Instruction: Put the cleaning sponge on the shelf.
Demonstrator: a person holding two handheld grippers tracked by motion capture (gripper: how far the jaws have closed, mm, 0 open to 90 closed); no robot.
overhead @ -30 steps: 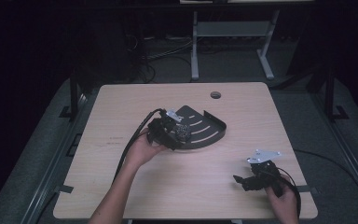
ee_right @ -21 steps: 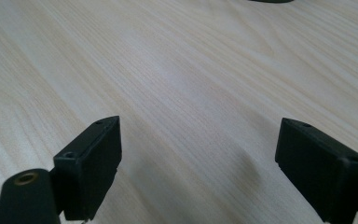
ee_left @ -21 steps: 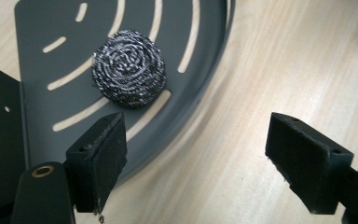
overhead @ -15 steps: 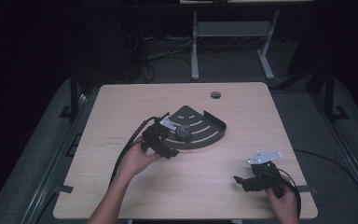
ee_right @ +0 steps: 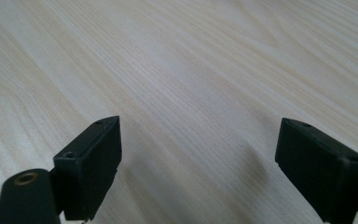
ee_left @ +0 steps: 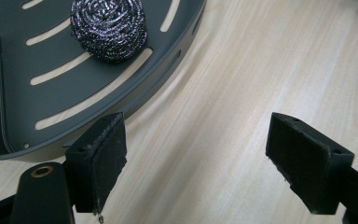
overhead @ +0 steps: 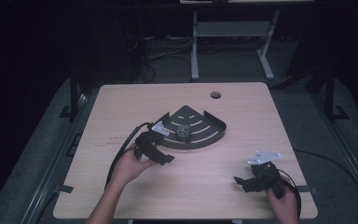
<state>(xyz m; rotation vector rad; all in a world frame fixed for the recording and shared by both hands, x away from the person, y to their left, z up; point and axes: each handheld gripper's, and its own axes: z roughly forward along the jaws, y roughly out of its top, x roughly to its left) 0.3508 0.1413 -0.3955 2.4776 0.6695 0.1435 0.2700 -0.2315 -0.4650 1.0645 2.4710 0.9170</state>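
Nearest you, your right claw (overhead: 257,181) rests low over the worktop (overhead: 121,107), well apart from the tray, its jaws spread wide with nothing but bare wood between them. Farther out, your left claw (overhead: 156,151) sits just beside the near rim of the dark, slotted, fan-shaped tray (overhead: 216,125), jaws also wide open and empty. Beyond it, the steel scouring ball (overhead: 183,132) lies inside the tray, near its middle, untouched by either claw. Judging by this, placing the ball looks finished, with little left beyond pulling your hands clear.
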